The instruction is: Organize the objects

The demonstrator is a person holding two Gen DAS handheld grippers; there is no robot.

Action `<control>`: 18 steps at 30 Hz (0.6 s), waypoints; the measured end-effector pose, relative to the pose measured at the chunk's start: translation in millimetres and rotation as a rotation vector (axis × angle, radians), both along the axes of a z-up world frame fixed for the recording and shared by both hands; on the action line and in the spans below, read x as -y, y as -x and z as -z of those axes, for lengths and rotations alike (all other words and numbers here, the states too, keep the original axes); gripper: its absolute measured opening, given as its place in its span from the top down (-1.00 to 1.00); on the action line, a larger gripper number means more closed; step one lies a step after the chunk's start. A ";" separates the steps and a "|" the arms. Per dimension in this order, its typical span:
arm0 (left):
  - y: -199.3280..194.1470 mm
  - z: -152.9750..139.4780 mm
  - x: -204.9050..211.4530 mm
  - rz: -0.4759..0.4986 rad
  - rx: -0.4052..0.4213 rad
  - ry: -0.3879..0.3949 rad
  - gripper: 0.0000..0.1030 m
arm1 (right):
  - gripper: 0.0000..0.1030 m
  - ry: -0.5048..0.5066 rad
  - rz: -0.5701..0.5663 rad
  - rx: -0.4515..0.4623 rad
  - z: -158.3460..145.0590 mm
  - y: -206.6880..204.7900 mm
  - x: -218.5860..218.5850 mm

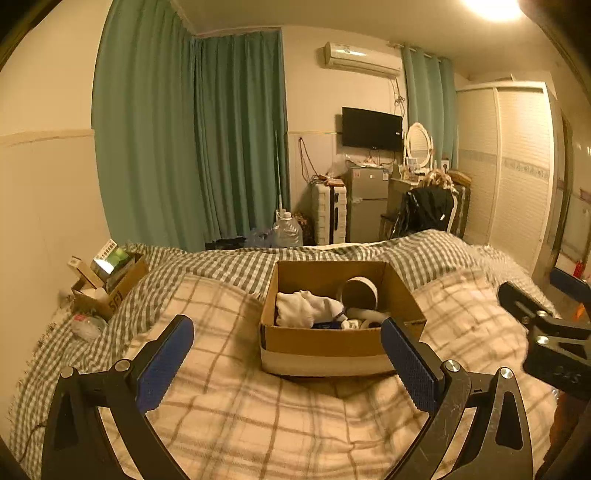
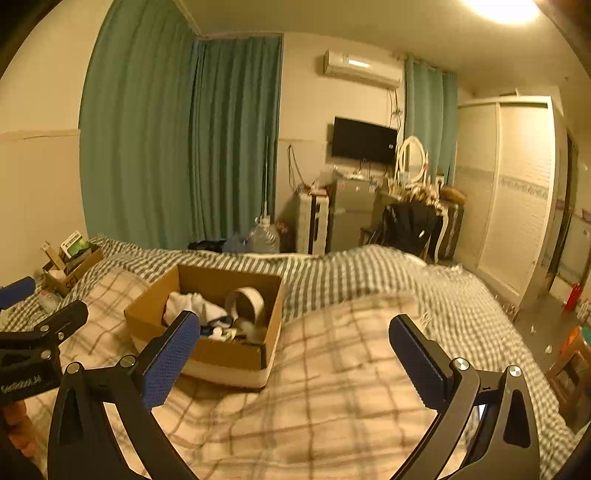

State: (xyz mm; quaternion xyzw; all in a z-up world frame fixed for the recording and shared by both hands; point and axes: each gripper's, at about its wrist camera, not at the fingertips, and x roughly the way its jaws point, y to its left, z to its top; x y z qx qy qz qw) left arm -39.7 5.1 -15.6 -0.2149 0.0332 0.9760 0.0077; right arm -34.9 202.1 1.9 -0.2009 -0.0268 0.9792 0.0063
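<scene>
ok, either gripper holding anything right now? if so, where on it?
Nothing is held. The left gripper and right gripper are both open with empty space between their fingers, above the blanket, short of the cardboard box.

We see bedroom in warm yellow light; bright lamp (image 1: 493, 7) on ceiling. Green curtains (image 1: 192, 136) hang on far wall, more by corner. White air cooler (image 1: 362, 59) sits high on wall, black TV (image 1: 371, 128) under it. Below we see small grey fridge (image 1: 365, 203), white suitcase (image 1: 328, 214), oval mirror (image 1: 418, 144) on dresser. Big white wardrobe (image 1: 517, 166) stands at right. Checked blanket (image 2: 351, 369) covers bed. Big water bottle (image 2: 263, 238) stands on floor.
</scene>
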 end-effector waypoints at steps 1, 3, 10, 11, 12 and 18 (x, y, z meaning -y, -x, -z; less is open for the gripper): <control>-2.0 0.7 -1.9 0.004 -0.004 0.005 -1.00 | -0.99 -0.008 0.002 0.008 3.5 1.7 2.1; -4.3 1.1 -4.8 0.012 -0.004 0.007 -1.00 | -0.99 -0.025 0.005 0.015 8.5 1.4 4.4; -2.4 3.3 -1.8 0.013 0.011 -0.014 -1.00 | -0.99 -0.023 0.005 0.022 11.4 2.0 4.7; -2.2 3.7 -1.1 0.011 0.013 -0.016 -1.00 | -0.99 -0.021 0.005 0.020 11.3 1.9 4.9; -2.0 3.9 -0.7 0.010 0.015 -0.018 -1.00 | -0.99 -0.020 0.003 0.019 11.1 2.0 4.8; -2.8 4.8 -1.0 0.010 0.013 -0.016 -1.00 | -0.99 -0.017 0.004 0.022 11.7 1.2 5.6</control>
